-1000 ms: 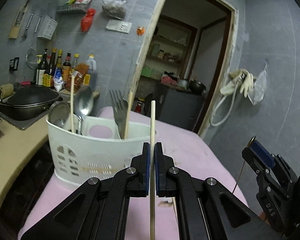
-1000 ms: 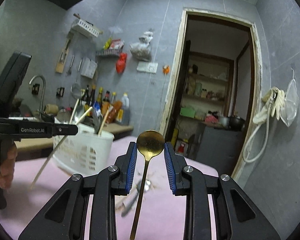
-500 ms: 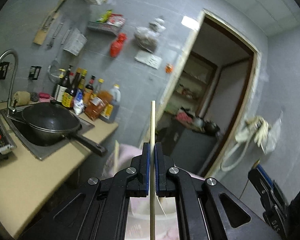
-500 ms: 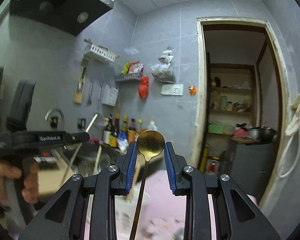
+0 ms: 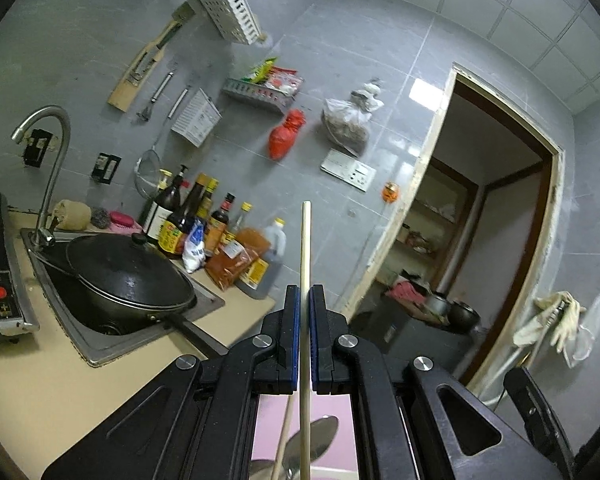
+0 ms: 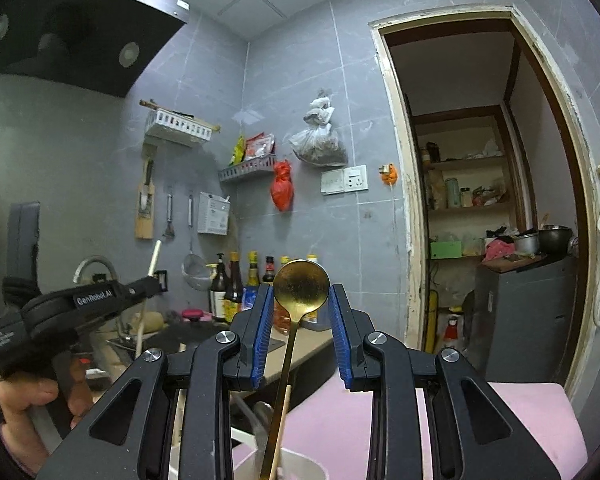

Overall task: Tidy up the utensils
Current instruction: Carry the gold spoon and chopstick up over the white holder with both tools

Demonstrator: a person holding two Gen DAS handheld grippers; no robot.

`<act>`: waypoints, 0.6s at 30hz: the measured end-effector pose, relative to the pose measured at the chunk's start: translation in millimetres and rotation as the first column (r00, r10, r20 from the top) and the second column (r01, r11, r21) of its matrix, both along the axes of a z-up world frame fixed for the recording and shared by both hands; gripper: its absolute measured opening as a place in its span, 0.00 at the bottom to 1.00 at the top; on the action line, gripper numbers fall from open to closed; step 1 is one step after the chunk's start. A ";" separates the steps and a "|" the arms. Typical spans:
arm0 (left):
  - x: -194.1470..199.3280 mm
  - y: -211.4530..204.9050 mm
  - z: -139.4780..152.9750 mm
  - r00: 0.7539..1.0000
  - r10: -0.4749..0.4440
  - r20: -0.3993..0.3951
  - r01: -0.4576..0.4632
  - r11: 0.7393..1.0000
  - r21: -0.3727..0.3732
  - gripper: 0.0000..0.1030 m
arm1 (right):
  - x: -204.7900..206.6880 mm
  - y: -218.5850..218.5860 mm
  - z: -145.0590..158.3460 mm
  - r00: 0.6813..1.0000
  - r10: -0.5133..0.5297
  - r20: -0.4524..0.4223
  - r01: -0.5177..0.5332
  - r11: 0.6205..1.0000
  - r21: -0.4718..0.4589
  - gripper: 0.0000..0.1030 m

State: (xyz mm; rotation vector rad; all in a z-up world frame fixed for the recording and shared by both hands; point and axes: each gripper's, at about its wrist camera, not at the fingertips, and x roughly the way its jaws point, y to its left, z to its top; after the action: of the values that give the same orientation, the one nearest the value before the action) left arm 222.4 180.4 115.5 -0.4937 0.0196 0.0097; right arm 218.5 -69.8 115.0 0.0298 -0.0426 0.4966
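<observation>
The left tongs [image 5: 304, 320] are pressed together on a wooden chopstick [image 5: 305, 248], which stands upright between the blue pads and runs down out of view past the bottom of the left wrist picture. Under them, through the gap in the frame, show another chopstick [image 5: 282, 444] and the bowl of a steel spoon [image 5: 320, 436] against the pink tabletop [image 5: 272, 412].

The right tongs [image 6: 298, 320] stand spread, with a gold spoon [image 6: 301, 288] upright between the pads, bowl uppermost; neither pad seems to touch the bowl, and I cannot tell what holds the handle lower down. Its handle drops toward the white utensil holder [image 6: 300, 466], whose rim shows at the bottom edge on the pink tabletop.

By my reading the task is partly done: some utensils already stand in the holder, while 2 pieces, the chopstick and the gold spoon, are above it and not yet let go. Whether more utensils lie loose on the tabletop cannot be seen.
</observation>
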 end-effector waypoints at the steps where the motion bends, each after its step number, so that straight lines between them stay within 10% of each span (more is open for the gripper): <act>1: 1.1 -1.2 -3.0 1.000 0.014 0.003 -0.014 1.000 0.003 0.02 | 2.2 0.9 -3.0 1.000 -0.006 0.000 0.006 1.000 -0.002 0.25; 18: -15.7 -30.8 -55.1 0.998 0.054 0.035 -0.057 0.992 0.116 0.02 | 12.6 11.0 -57.1 0.997 -0.027 -0.072 0.020 0.994 -0.104 0.25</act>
State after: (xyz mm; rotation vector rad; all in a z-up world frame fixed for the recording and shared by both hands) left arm 206.7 149.6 60.4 -0.3771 -0.0261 0.0572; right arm 231.1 -58.8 57.9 -0.0533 0.0546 0.4734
